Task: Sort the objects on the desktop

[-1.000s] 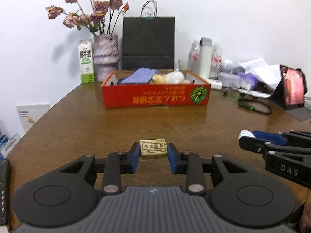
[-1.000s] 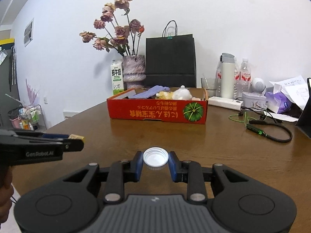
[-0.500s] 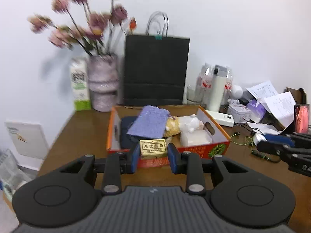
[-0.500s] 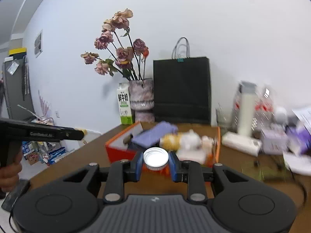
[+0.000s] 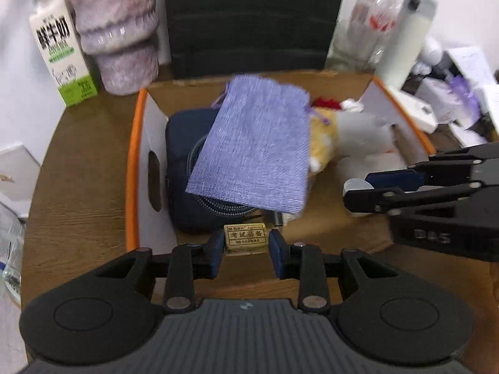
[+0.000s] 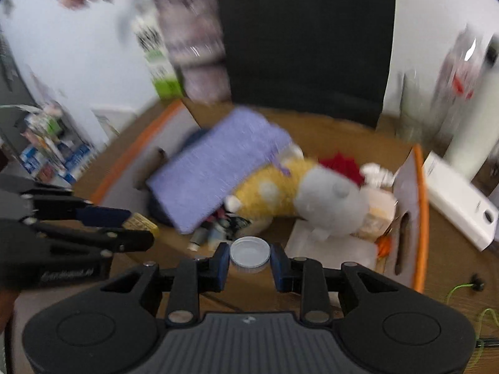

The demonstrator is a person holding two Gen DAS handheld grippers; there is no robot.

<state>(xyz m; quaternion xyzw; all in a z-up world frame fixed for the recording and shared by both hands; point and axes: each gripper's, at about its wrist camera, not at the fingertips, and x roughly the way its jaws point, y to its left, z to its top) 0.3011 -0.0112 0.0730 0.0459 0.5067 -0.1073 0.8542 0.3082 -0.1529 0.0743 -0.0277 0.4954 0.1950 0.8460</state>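
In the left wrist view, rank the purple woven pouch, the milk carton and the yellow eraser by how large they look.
1. Purple woven pouch, clearly largest.
2. Milk carton, though it stands farther back, so it may be bigger than it looks.
3. Yellow eraser, smallest even though nearest the camera.

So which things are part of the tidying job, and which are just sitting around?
Part of the job:
- eraser in the left gripper
- bottle cap in the right gripper
- orange box already holding the purple pouch and plush toy

Just sitting around:
- milk carton
- vase
- black bag
- white bottle
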